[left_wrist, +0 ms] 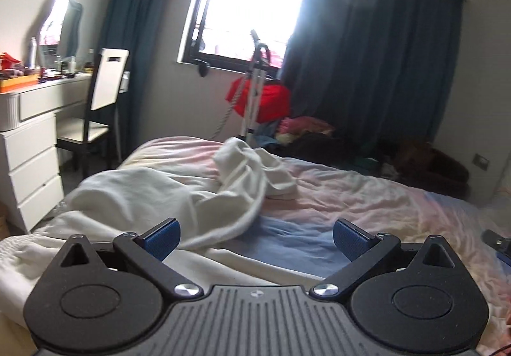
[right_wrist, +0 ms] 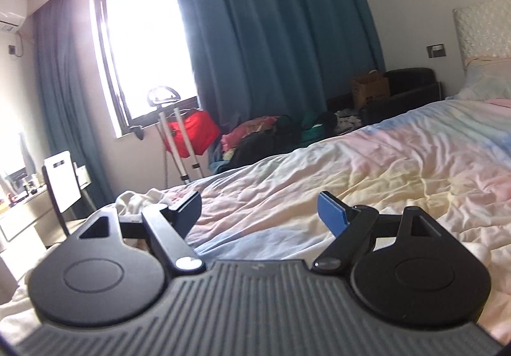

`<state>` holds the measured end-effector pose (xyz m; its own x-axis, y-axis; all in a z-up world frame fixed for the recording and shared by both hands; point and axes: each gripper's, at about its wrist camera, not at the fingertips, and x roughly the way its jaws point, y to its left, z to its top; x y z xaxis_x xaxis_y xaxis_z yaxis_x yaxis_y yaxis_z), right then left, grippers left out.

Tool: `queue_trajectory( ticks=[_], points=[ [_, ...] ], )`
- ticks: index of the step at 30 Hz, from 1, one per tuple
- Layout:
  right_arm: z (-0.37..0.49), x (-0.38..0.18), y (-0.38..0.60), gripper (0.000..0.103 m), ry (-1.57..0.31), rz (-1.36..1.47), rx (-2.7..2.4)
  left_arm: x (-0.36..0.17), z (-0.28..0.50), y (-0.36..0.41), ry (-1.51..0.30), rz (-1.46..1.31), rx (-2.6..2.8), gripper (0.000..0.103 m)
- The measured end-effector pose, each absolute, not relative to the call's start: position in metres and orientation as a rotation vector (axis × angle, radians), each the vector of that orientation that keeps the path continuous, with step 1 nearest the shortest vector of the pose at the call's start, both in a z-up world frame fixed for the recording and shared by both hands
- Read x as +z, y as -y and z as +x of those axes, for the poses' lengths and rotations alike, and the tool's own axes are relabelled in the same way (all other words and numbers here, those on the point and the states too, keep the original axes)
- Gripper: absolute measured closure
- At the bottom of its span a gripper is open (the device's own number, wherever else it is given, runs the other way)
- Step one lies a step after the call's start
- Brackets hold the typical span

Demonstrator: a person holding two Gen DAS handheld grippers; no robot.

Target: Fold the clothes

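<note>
A crumpled white garment (left_wrist: 179,193) lies in a heap on the bed (left_wrist: 367,205), which has a pastel pink, yellow and blue cover. My left gripper (left_wrist: 255,236) hovers in front of the garment, open wide, with nothing between its blue pads. In the right wrist view, my right gripper (right_wrist: 260,212) is open above the bed cover (right_wrist: 367,170) with an empty gap. A bit of the white garment (right_wrist: 137,201) peeks out behind its left finger. The edge of the other gripper (left_wrist: 498,244) shows at the far right of the left wrist view.
A white dresser (left_wrist: 32,138) and a chair (left_wrist: 95,106) stand left of the bed. Beyond the far side are a garment steamer stand (left_wrist: 255,84) with a red item (left_wrist: 271,100), a pile of clothes (right_wrist: 271,132), a dark armchair (right_wrist: 405,90) holding a cardboard box (right_wrist: 370,87), and dark curtains. The headboard (right_wrist: 482,30) is at the right.
</note>
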<state>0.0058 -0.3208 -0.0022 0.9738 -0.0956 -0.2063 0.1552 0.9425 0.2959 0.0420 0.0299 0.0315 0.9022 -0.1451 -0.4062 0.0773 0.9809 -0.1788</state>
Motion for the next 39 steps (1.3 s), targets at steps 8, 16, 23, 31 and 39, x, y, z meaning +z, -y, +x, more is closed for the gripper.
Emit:
queue_trajectory(
  ticks=[8,16,23,31,39],
  points=[
    [0.008,-0.018,0.294,0.021,-0.209,0.208,-0.091,-0.009,0.071,0.043,-0.382,-0.018,-0.257,0.0],
    [0.025,-0.035,0.29,0.021,-0.267,0.21,-0.102,-0.056,0.079,0.037,-0.468,-0.049,-0.267,0.0],
    [0.035,-0.045,0.281,0.021,-0.313,0.226,-0.04,-0.045,0.072,0.02,-0.457,-0.078,-0.207,0.0],
    [0.082,-0.06,0.277,0.021,-0.462,0.431,0.14,-0.02,0.049,-0.003,-0.388,-0.063,-0.141,0.0],
    [0.225,-0.086,0.261,0.021,-0.568,0.805,0.173,-0.016,0.063,-0.042,-0.403,-0.164,-0.093,0.0]
  ],
)
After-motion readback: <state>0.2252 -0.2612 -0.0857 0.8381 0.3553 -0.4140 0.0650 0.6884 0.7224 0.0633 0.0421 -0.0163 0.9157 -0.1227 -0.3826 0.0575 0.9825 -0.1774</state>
